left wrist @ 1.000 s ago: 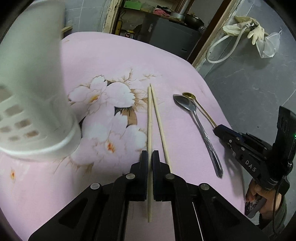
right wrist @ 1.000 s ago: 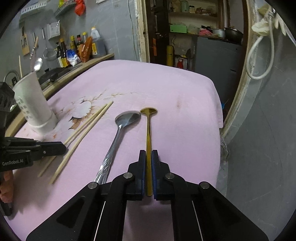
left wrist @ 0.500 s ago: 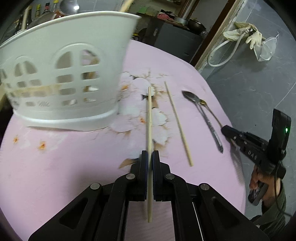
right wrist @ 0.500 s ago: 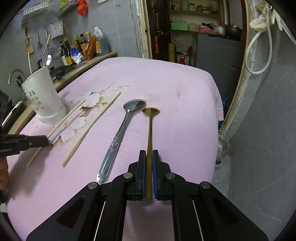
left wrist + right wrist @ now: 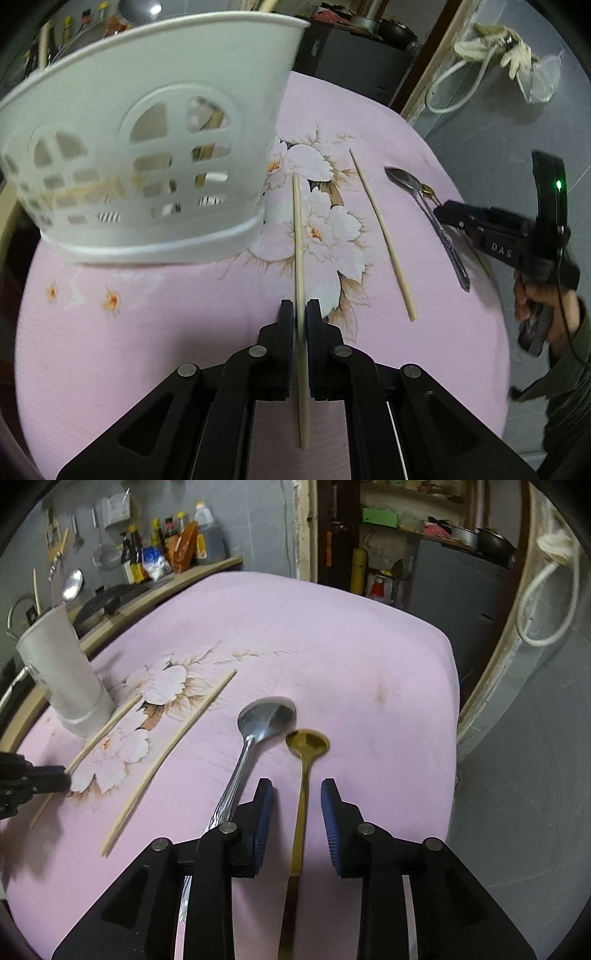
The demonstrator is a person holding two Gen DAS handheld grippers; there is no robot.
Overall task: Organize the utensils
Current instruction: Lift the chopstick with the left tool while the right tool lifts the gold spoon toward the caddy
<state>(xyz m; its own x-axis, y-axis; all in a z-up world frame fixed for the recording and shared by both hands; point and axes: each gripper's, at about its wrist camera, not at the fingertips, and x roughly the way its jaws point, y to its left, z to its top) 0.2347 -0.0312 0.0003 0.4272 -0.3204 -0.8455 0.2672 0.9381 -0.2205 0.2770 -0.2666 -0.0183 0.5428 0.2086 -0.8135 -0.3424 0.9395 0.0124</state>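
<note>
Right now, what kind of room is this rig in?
Likely a home kitchen: sauce bottles on a wall ledge, ladles hanging above, a pot on the back cabinet, and a utensil holder on the pink-clothed table.

A pink tablecloth (image 5: 332,635) printed with white blossoms edged in brown covered the table. On it lay two pale wooden chopsticks (image 5: 382,232), a silver spoon (image 5: 258,731) and a gold spoon (image 5: 306,753). A white plastic utensil holder (image 5: 147,147), pierced with window-shaped cutouts, stood at the cloth's edge. The black right gripper (image 5: 297,805) showed blue ribbed pads (image 5: 264,819); a green light glowed on its body.
</note>
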